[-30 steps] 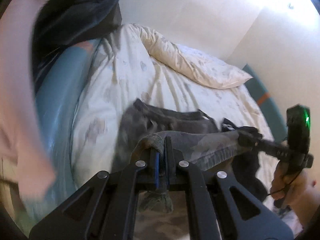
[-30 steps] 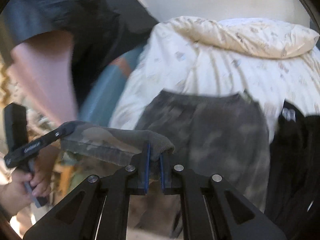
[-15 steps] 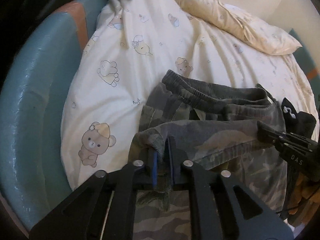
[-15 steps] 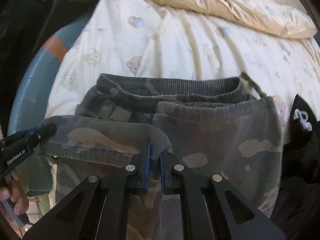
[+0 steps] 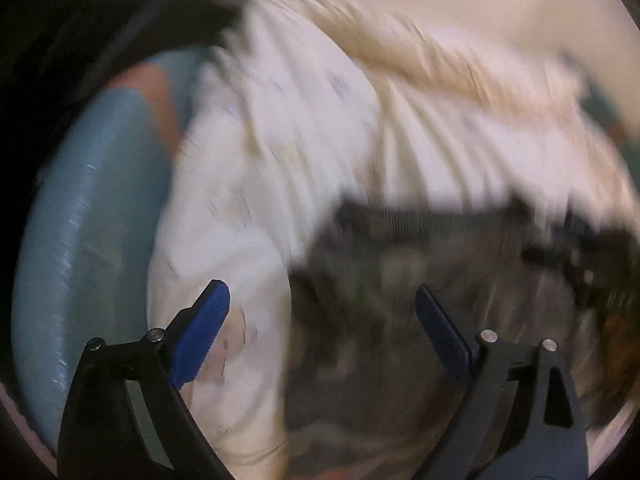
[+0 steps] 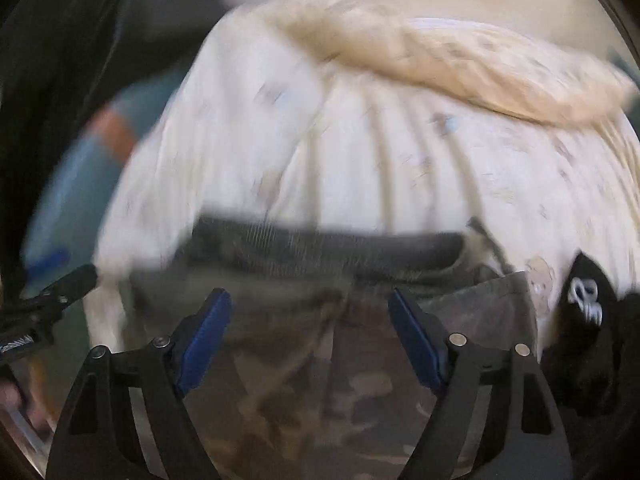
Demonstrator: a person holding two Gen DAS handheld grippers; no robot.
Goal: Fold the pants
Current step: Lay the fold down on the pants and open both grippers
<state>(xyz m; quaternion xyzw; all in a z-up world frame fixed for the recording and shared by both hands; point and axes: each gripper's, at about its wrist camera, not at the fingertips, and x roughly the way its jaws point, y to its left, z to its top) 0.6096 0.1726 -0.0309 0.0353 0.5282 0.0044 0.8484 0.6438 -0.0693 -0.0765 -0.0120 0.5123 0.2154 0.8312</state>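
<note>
Fingers point(image 5: 440, 332) of the left gripper point(image 5: 322, 304) spread wide and opening, clamped half a second ago on a folded edge of the camouflage pants point(image 6: 332, 364), now gripping nothing. Same on the right gripper point(image 6: 310, 312): blue fingers point(image 6: 204, 336) apart and opening, cloth lying loose below and between them, no longer pinched. Pants left flat on the bed sheet point(image 6: 360, 152), dark ribbed waistband point(image 6: 328, 248) toward the far side, the earlier lifted fold now dropped onto the rest of the fabric. Both views heavily blurred, so finer creases cannot be told.

Around: white printed sheet rumpled in ridges, cream quilt point(image 6: 460, 64) bunched along the far edge, blue padded bed rim point(image 5: 88, 220) with an orange band at left. Black garment point(image 6: 588, 320) with a white mark touching the pants' right side. Left gripper's tip visible at the left edge of the right view, beside the sheet.
</note>
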